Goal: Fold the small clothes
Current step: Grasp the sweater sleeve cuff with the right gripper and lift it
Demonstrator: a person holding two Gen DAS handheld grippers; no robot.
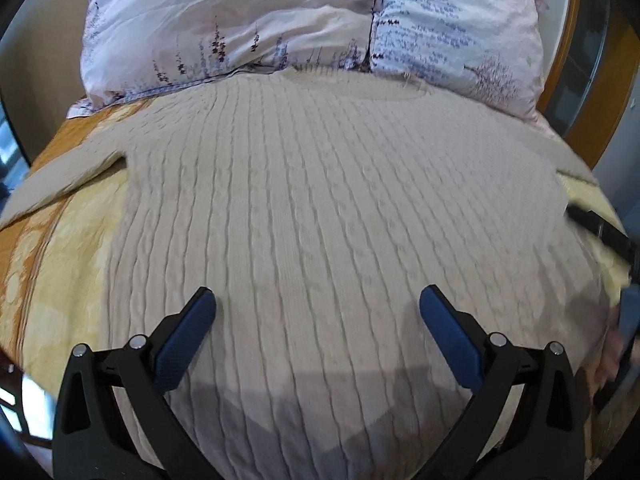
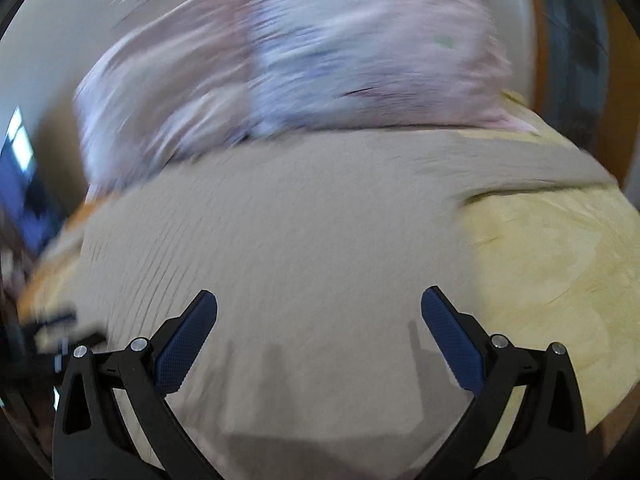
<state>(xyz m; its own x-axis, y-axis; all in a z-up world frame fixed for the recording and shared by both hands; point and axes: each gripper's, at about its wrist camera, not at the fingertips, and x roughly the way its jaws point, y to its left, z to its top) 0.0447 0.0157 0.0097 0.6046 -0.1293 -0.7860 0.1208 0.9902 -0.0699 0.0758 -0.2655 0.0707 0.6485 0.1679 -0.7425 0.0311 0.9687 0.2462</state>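
Note:
A beige cable-knit sweater (image 1: 320,200) lies spread flat on the bed, neck toward the pillow, one sleeve (image 1: 64,176) stretched out to the left. My left gripper (image 1: 318,304) is open and empty above the sweater's lower body. In the blurred right wrist view the same sweater (image 2: 300,232) fills the middle, its other sleeve (image 2: 520,168) running right. My right gripper (image 2: 319,304) is open and empty above the sweater. The right gripper also shows as a dark blurred shape at the right edge of the left wrist view (image 1: 624,312).
A yellow and orange bedspread (image 1: 60,272) lies under the sweater. A pink and blue floral pillow (image 1: 280,20) sits at the head of the bed. A wooden bed frame (image 1: 572,20) stands at the far right. The bed's edge curves at the left.

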